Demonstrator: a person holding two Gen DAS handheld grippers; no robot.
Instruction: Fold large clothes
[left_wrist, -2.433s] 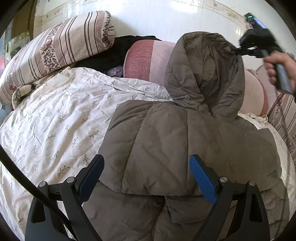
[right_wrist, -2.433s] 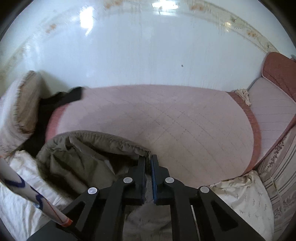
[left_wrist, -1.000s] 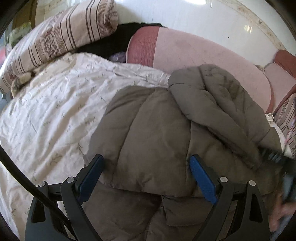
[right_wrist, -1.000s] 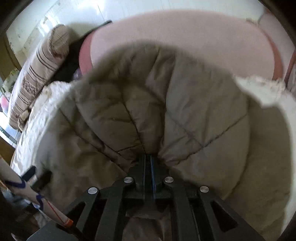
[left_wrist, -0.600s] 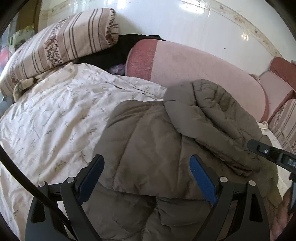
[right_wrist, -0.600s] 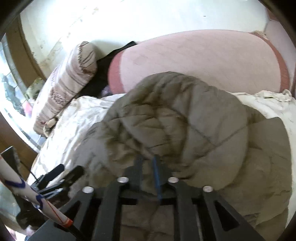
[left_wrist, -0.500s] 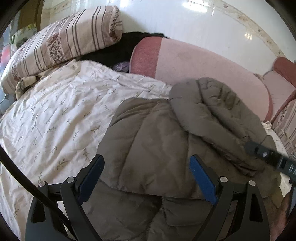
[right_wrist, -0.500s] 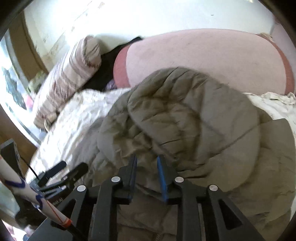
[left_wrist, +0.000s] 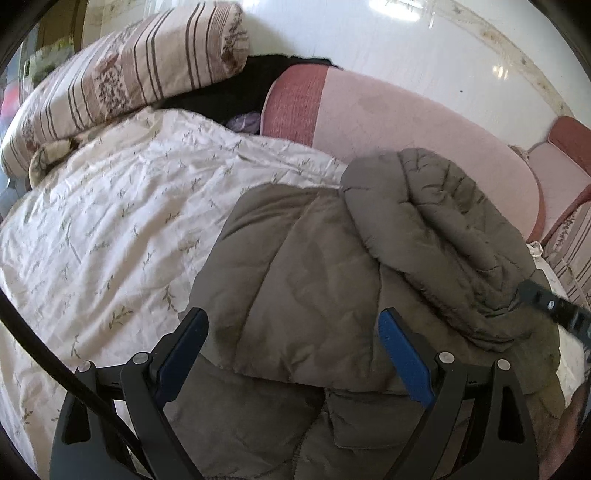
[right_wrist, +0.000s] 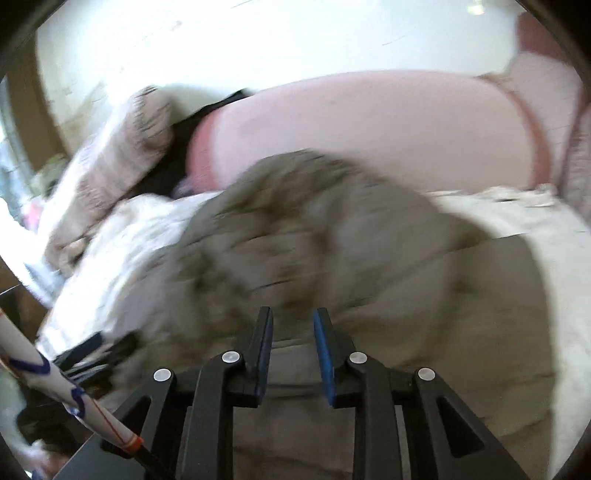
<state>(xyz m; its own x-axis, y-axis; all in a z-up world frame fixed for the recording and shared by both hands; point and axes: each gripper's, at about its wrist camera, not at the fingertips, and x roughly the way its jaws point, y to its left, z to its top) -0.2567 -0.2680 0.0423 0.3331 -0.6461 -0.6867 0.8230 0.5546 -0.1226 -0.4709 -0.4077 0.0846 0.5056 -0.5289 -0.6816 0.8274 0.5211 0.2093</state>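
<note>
Both claws gape empty: left claw (left_wrist: 291, 354) over the grey padded jacket (left_wrist: 314, 280), right claw (right_wrist: 293, 332) facing its folded-down hood (right_wrist: 314, 206).

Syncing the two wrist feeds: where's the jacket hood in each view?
Left wrist: hood lies right of centre, folded down onto the jacket body, above the right blue pad.
Right wrist: hood, blurred, sits centre, above the open tongs.
Shared landmark: pink cushion behind it.
</note>
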